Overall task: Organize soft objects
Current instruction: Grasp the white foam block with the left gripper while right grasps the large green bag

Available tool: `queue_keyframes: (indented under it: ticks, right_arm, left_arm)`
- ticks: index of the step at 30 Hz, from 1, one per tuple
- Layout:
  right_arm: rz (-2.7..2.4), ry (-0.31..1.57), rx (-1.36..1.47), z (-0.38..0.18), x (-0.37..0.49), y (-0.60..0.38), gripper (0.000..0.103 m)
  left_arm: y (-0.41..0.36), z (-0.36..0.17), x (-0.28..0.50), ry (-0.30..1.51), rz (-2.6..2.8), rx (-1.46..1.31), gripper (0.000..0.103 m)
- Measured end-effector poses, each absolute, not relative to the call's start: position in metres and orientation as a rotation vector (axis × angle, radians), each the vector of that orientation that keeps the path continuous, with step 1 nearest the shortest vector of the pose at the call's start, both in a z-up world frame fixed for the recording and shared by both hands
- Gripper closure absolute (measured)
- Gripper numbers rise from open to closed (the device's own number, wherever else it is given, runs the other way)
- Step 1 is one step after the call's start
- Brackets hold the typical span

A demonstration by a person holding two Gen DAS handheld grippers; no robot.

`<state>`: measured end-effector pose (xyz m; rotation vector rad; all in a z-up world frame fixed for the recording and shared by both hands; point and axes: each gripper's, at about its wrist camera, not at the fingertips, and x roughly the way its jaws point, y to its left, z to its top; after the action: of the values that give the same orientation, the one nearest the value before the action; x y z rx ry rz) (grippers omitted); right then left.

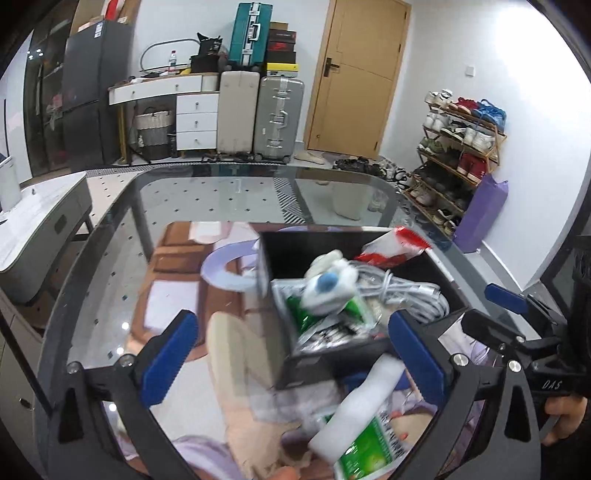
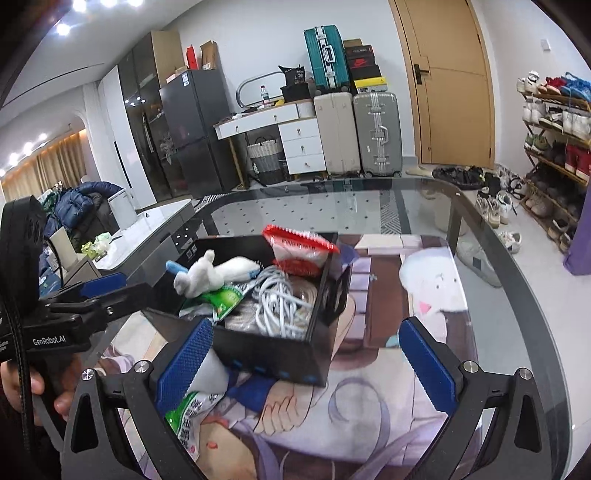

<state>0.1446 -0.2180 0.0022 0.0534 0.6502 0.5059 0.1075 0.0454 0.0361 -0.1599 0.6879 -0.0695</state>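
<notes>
Green packet (image 1: 373, 448) and white foam (image 1: 354, 402) sit beside the right gripper's (image 2: 306, 365) left finger; both grippers spread, empty. Left gripper (image 1: 295, 354): pinch low, I'd say.

Black box (image 2: 280, 354), white cable (image 2: 280, 306), blue-padded claws (image 2: 306, 358).

Bright, even indoor light fills both fisheye views; ceiling spotlights (image 2: 79, 5) flare upper left of the right wrist view. The glass tabletop (image 1: 229, 192) beyond the jaws shows glare. Edges bow and darken; nearby objects blur.
</notes>
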Motion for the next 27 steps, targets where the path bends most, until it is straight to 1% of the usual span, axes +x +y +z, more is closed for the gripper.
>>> queue_keyframes:
  ticks: [10,27]
  right_arm:
    - [0.542,0.714,0.051,-0.018,0.120,-0.205,0.001]
    - [0.599,0.826,-0.084,-0.050,0.098,-0.156,0.001]
  left_arm:
    - [0.052,0.026,0.085,0.688,-0.048,-0.146,0.000]
    - [0.057,0.001,0.068,0.732,-0.036,-0.139,0.000]
